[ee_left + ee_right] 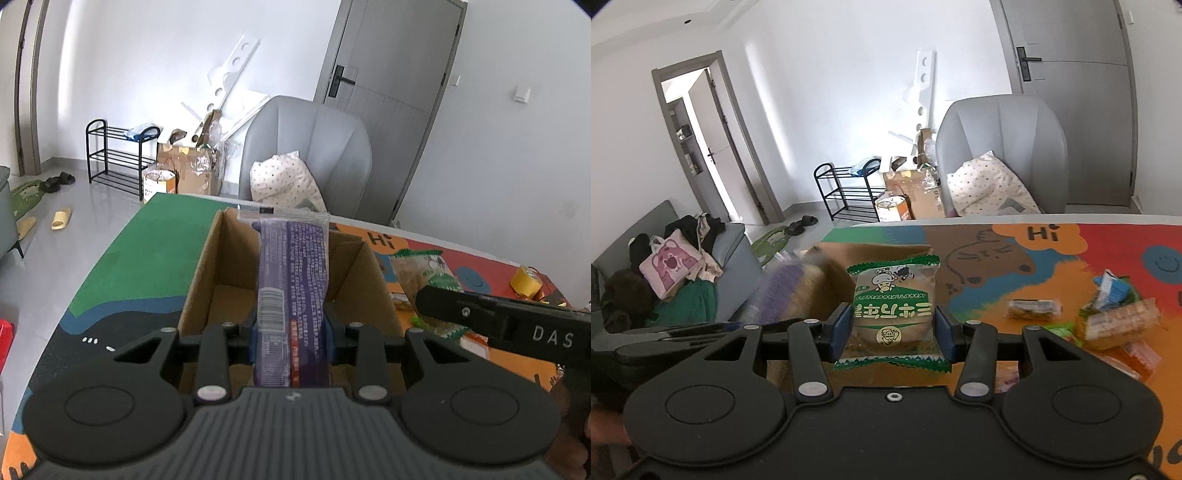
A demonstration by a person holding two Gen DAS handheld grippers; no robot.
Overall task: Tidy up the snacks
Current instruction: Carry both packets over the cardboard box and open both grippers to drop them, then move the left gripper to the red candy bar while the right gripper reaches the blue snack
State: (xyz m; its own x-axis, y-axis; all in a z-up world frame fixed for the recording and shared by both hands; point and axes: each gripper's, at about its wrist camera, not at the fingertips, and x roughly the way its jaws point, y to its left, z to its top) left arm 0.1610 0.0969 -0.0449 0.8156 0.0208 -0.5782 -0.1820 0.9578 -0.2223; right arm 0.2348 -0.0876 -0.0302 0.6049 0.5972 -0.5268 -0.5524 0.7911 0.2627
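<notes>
nearest the lens, the left gripper is clamped on a long purple snack packet, which hangs over the open cardboard box and is not yet let go. the box floor that shows looks bare, so my guess is sorting has hardly begun. the right gripper pinches a green-edged pastry packet between its blue pads, just beside the box, also undelivered. at least 4 more wrapped snacks lie loose on the colourful cartoon mat to the right, well apart from the box, and a yellow tape roll sits at the far edge. beyond the table stand a grey armchair with a dotted pillow, a black shoe rack, cartons, a sofa piled with clothes and 2 grey doors.
</notes>
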